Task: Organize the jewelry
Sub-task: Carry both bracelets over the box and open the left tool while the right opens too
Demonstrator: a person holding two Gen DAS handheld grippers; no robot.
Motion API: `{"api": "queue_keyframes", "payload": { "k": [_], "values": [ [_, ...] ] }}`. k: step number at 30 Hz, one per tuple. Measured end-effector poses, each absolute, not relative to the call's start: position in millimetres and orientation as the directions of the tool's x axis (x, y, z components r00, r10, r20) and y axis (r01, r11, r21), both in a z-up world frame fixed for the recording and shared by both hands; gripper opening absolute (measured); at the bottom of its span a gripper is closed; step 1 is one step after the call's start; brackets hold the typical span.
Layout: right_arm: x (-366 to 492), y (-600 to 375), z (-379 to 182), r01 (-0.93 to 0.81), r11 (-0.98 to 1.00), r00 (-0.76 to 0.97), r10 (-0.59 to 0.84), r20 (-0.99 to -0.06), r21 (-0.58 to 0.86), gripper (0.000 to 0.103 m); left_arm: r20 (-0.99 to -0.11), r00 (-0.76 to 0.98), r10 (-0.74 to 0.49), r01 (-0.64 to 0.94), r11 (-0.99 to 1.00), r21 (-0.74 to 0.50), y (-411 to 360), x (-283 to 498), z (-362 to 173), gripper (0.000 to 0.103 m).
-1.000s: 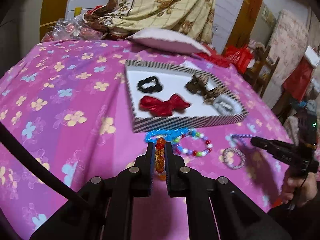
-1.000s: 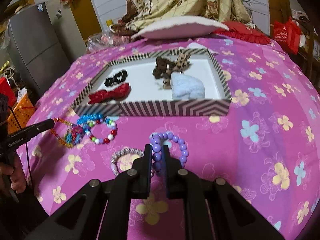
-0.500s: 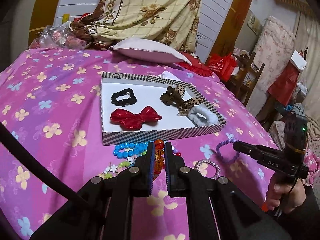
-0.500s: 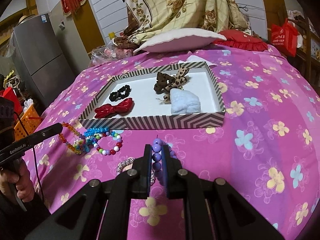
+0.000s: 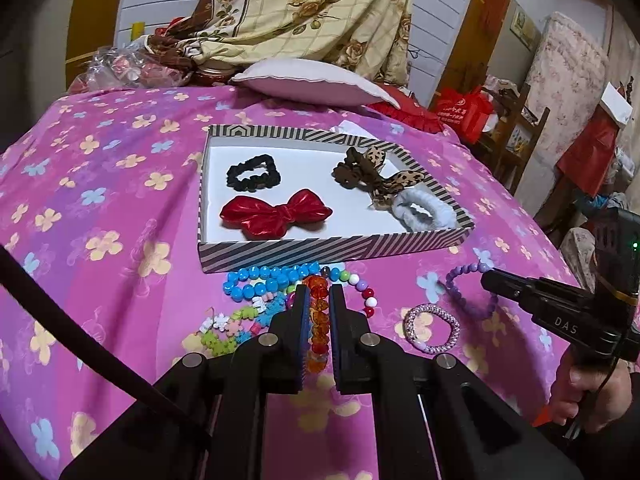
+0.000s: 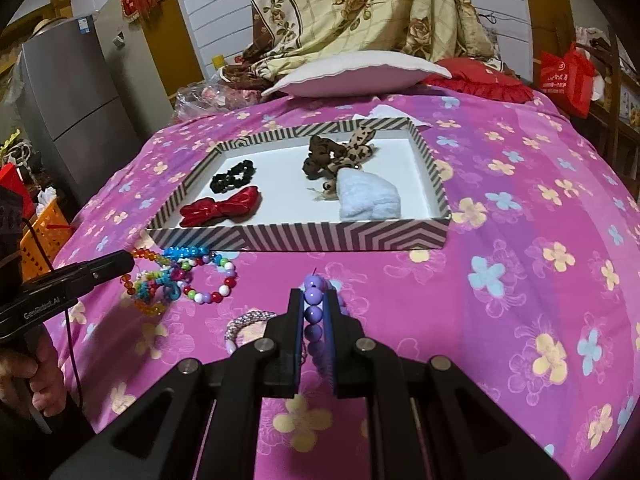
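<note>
My left gripper (image 5: 319,292) is shut on an orange bead bracelet (image 5: 317,316) and holds it above the pink cloth. My right gripper (image 6: 313,294) is shut on a purple bead bracelet (image 6: 312,312), also lifted; it shows in the left wrist view (image 5: 468,292). A striped tray (image 5: 332,246) ahead holds a black scrunchie (image 5: 253,178), a red bow (image 5: 276,214), a leopard bow (image 5: 376,178) and a pale blue scrunchie (image 5: 422,210). A blue bead bracelet (image 5: 260,280), a multicolour bead bracelet (image 6: 212,280) and a lilac woven bracelet (image 5: 432,326) lie in front of the tray.
A flowered pink cloth (image 5: 100,208) covers the table. A white cushion (image 5: 312,82) and a draped floral blanket (image 5: 304,12) lie behind the tray. A grey fridge (image 6: 76,108) and an orange basket (image 6: 40,236) stand to the left, red bags (image 6: 568,76) to the right.
Both grippers have risen and drawn back from the cloth, each with its bracelet in its grip. The tray now looks farther off in both views.
</note>
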State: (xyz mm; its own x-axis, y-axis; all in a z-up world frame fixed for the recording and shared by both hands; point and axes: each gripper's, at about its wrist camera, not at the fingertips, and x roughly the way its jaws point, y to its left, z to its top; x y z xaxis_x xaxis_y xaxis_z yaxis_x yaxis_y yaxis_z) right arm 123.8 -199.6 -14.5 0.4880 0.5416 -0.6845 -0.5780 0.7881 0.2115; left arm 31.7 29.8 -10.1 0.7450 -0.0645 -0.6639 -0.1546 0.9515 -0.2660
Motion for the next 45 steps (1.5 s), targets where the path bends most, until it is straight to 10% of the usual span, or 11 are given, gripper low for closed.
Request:
{"api": "queue_keyframes", "payload": {
  "k": [26, 45],
  "values": [
    [128, -190, -16, -0.540, 0.815, 0.505, 0.512, -0.694, 0.208, 0.009, -0.659, 0.750, -0.059, -0.158, 0.951, -0.265, 14, 42, -16, 0.000],
    [163, -171, 56, -0.571, 0.746, 0.542, 0.655, -0.526, 0.341, 0.009, -0.552, 0.825, -0.123, -0.112, 0.921, -0.372, 35, 87, 60, 0.000]
  ]
}}
